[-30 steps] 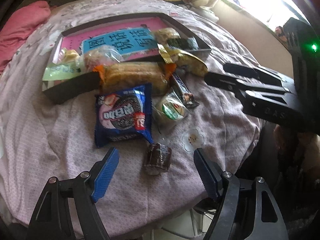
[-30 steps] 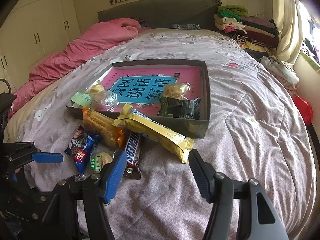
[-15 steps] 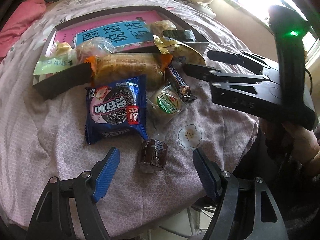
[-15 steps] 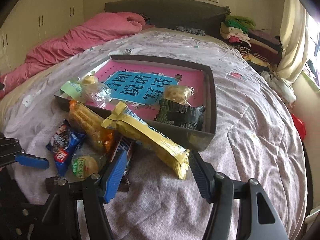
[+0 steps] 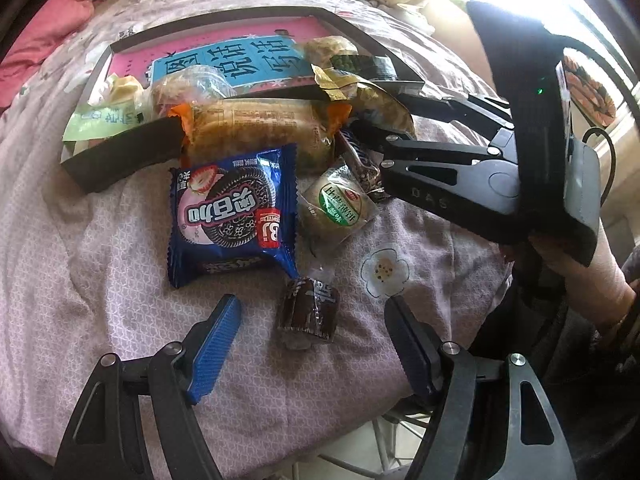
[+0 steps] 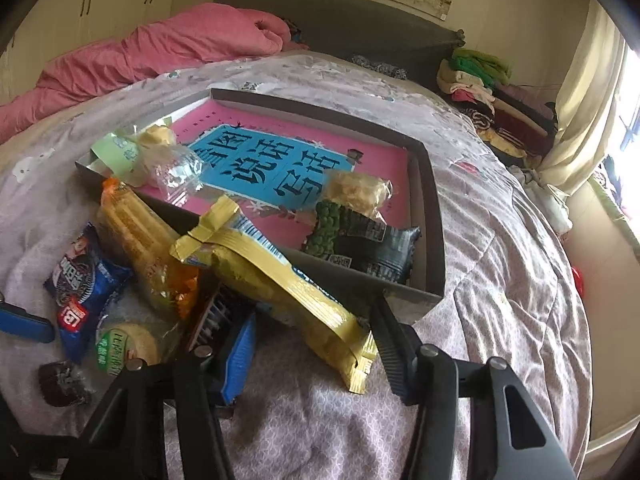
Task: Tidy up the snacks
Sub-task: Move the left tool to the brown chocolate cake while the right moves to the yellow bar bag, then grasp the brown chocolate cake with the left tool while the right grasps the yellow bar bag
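Left gripper (image 5: 312, 340) — jaws apart, poised over small dark-wrapped cake (image 5: 308, 314) on the bedspread; nothing held.

Blue cookie packet (image 5: 234, 210) — flat on the quilt, just short of the tray.

Orange-ended biscuit pack (image 5: 256, 128) — leaning on the tray's near wall.

Round green-labelled pastry (image 5: 340, 204) — beside the cookie packet, touching it or nearly so.

Yellow snack bag (image 6: 280, 284) — draped over the tray's near edge, tail end lying between the right jaws.

Right gripper (image 6: 316, 344) — jaws just closing round the yellow bag; firm pad contact not yet evident, so counted as not gripped.

Grey tray (image 6: 434, 216), pink-and-blue lining — already holding green pea packet (image 6: 360, 236) and a few clear-wrapped sweets.

Step in hand, by judgement: seizing the yellow bag for transfer to the tray. Next move calls for finishing the pinch, lifting clear of the wall, setting down inside.

Surface: lilac patterned bedspread (image 6: 500, 280), soft, creased. Room: pink duvet (image 6: 160, 48), grey headboard, folded clothes, curtain at far right.
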A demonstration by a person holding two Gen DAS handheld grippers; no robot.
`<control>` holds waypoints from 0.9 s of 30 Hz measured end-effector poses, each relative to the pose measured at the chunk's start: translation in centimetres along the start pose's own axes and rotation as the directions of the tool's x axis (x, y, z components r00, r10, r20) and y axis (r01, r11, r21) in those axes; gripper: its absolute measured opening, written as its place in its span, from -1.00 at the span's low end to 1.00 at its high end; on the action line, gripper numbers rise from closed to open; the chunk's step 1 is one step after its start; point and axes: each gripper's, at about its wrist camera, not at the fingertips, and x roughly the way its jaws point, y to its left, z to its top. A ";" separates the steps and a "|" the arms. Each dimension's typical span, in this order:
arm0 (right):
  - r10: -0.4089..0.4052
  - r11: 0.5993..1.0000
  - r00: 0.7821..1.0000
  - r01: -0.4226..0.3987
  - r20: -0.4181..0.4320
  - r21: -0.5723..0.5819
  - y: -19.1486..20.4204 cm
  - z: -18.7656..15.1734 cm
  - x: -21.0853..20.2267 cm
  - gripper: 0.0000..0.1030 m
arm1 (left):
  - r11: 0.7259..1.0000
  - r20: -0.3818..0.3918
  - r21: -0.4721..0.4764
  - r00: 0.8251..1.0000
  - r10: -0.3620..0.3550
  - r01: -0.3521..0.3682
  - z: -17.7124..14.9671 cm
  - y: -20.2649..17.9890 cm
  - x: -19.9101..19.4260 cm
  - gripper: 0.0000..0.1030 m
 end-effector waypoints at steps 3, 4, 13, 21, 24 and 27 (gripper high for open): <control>-0.004 1.000 1.000 0.004 -0.007 -0.001 0.0 -0.1 0.3 -0.10 | 1.000 0.002 -0.002 1.000 0.005 -0.005 0.1 0.1 0.2 0.20; 0.006 1.000 1.000 -0.006 -0.007 0.009 -0.2 -0.1 0.3 -0.16 | 1.000 0.000 -0.006 1.000 0.003 -0.003 0.1 0.2 0.4 0.20; 0.126 0.984 0.992 -0.124 -0.004 0.129 -2.2 -0.2 0.0 -0.33 | 1.000 -0.001 -0.014 1.000 -0.003 0.003 0.3 0.7 0.8 0.09; 0.203 0.949 0.979 -0.202 0.020 0.243 -3.7 -0.5 -1.0 -0.35 | 1.000 -0.010 -0.002 1.000 0.019 -0.019 0.0 0.5 0.7 -0.22; 0.222 0.937 0.975 -0.221 0.029 0.271 -4.2 -0.5 -1.3 -0.35 | 1.000 -0.014 0.006 1.000 0.007 -0.007 0.0 0.2 0.6 -0.39; 0.234 0.928 0.971 -0.235 0.039 0.290 -4.5 -0.6 -1.6 -0.35 | 1.000 -0.018 0.016 1.000 0.006 -0.006 0.0 -0.1 0.7 -0.42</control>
